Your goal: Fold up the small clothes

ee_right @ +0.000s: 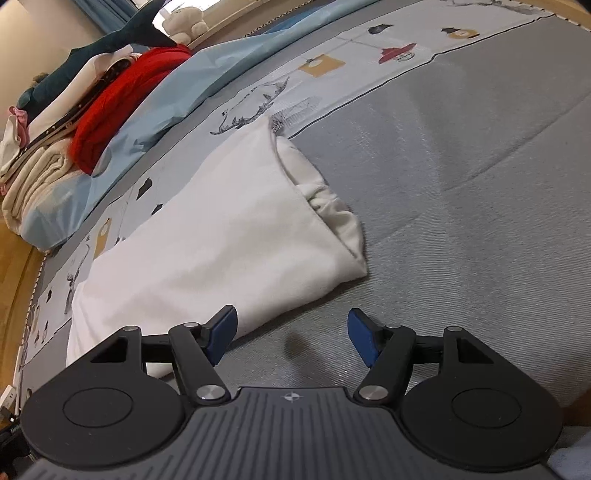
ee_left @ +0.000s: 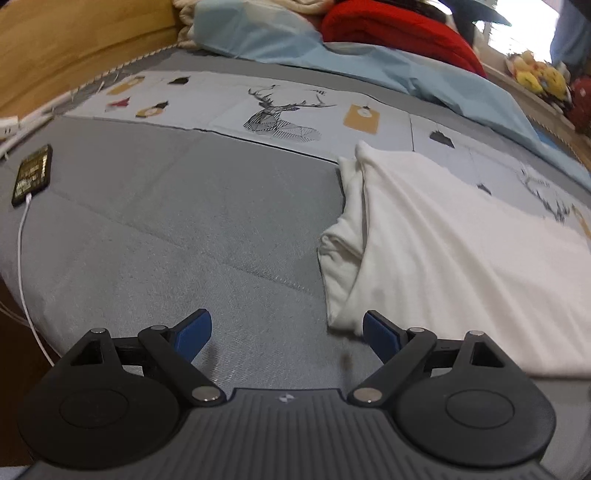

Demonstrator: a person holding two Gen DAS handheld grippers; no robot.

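A white garment [ee_left: 443, 236] lies partly folded on the grey bed cover [ee_left: 184, 229], with a sleeve bunched at its left edge. In the right wrist view the same white garment [ee_right: 221, 236] lies left of centre on the grey bed cover [ee_right: 461, 206]. My left gripper [ee_left: 286, 334] is open and empty, just above the cover at the garment's near left corner. My right gripper [ee_right: 291, 334] is open and empty, its left finger over the garment's near edge.
A phone [ee_left: 32, 175] on a white cable lies at the far left. Light blue bedding [ee_left: 332, 55], a red blanket [ee_left: 399, 33] and plush toys [ee_left: 539, 75] lie at the back. A wooden bed frame [ee_left: 74, 44] borders the bed.
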